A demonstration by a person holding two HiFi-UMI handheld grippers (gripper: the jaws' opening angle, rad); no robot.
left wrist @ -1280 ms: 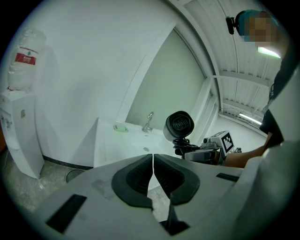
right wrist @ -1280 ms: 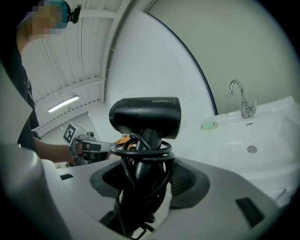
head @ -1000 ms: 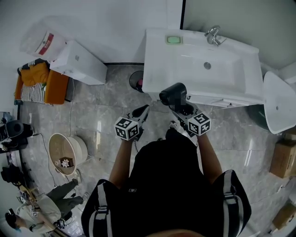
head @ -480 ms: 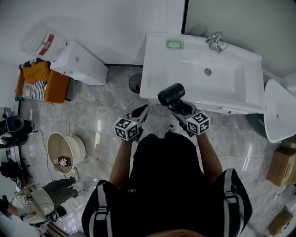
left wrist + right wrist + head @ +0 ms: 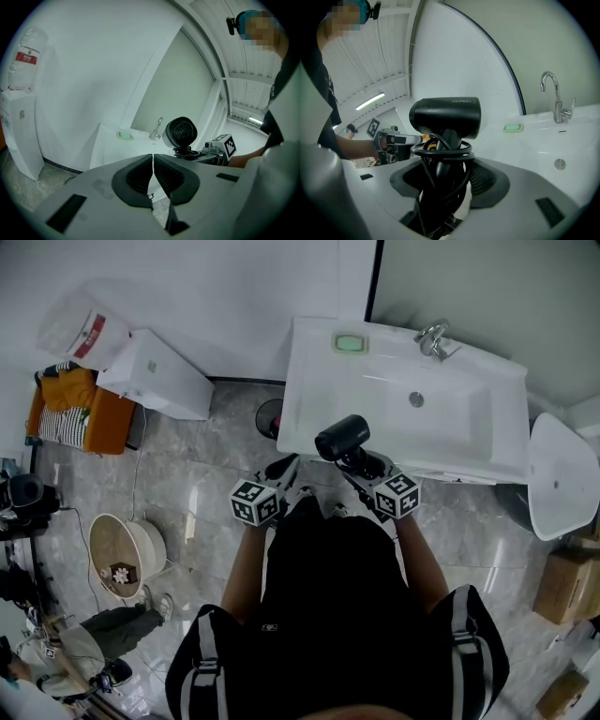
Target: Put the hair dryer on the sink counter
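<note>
A black hair dryer (image 5: 342, 437) with its cord wound round the handle is held upright in my right gripper (image 5: 364, 465), which is shut on the handle. In the right gripper view the dryer (image 5: 445, 115) stands between the pads, its barrel lying crosswise above them. It hangs over the front left part of the white sink counter (image 5: 314, 395). My left gripper (image 5: 283, 471) is shut and empty, just left of the dryer and short of the counter's front edge. From the left gripper view the dryer (image 5: 180, 132) shows its round rear grille.
A faucet (image 5: 433, 334) and a green soap dish (image 5: 350, 343) sit at the back of the counter, with the basin (image 5: 422, 404) to the right. A dark bin (image 5: 271, 418) stands under the counter's left edge. A white cabinet (image 5: 155, 371) is to the left, a white toilet (image 5: 561, 460) to the right.
The view has closed in on the sink. The dryer in my right gripper has moved from just in front of the counter to over its front left part. The left gripper followed.
</note>
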